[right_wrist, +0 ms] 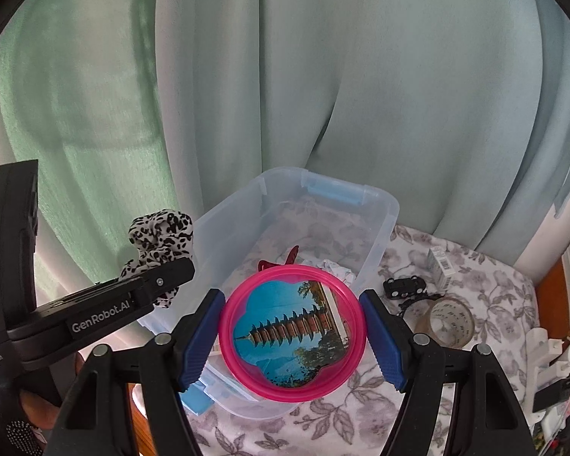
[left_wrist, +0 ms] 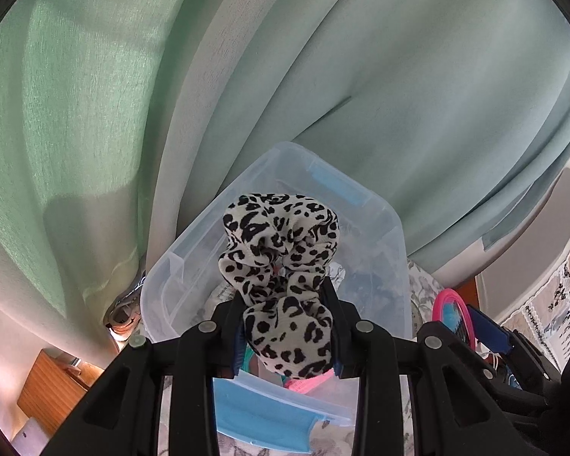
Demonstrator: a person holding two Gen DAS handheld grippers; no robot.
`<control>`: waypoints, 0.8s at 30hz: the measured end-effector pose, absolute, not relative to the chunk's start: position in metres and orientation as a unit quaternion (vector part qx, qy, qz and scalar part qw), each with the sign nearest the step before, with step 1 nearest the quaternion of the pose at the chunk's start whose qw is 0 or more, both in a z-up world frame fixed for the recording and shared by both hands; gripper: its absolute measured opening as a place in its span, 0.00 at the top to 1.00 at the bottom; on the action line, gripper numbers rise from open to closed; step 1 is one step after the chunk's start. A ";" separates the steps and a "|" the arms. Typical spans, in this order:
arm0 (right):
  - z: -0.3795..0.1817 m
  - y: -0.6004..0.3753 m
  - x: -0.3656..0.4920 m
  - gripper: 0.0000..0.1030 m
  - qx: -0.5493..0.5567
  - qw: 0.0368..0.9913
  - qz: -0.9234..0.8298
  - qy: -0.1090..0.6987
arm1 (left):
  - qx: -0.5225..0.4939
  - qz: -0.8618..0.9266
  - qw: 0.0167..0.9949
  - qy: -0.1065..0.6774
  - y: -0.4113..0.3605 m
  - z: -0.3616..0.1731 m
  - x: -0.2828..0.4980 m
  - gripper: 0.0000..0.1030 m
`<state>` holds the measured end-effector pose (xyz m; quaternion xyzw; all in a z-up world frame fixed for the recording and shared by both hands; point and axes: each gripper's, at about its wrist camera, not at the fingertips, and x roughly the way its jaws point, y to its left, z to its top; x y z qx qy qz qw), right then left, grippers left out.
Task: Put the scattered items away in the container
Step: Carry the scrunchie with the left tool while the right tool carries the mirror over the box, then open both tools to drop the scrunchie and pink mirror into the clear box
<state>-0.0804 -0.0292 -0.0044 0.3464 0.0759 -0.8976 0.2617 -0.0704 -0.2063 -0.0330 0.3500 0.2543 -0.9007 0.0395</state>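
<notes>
i'm at the drop step: left tongs [left_wrist: 287, 326] pinch the scrunchie [left_wrist: 281, 266], right tongs [right_wrist: 292, 332] clamp the pink mirror [right_wrist: 290, 336], both over the box [right_wrist: 376, 197], next release inside

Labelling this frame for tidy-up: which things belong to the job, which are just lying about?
Job:
- clear container
- leopard scrunchie, in left gripper
- pink round mirror, in right gripper
- tape roll, black clip, small box, still on the table

Lying about:
- green curtain
- floral tablecloth
</notes>
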 end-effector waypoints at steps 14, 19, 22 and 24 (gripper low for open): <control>-0.023 -0.040 -0.094 0.27 0.366 0.267 -0.887 0.088 | 0.361 -0.895 0.049 0.257 -0.210 -0.038 -0.077 0.66; -0.024 -0.041 -0.097 0.27 0.367 0.271 -0.886 0.088 | 0.361 -0.895 0.049 0.257 -0.209 -0.037 -0.077 0.58; -0.024 -0.043 -0.096 0.27 0.364 0.279 -0.883 0.094 | 0.360 -0.895 0.047 0.259 -0.209 -0.034 -0.075 0.55; -0.025 -0.043 -0.096 0.27 0.365 0.286 -0.881 0.096 | 0.360 -0.896 0.047 0.257 -0.208 -0.032 -0.074 0.51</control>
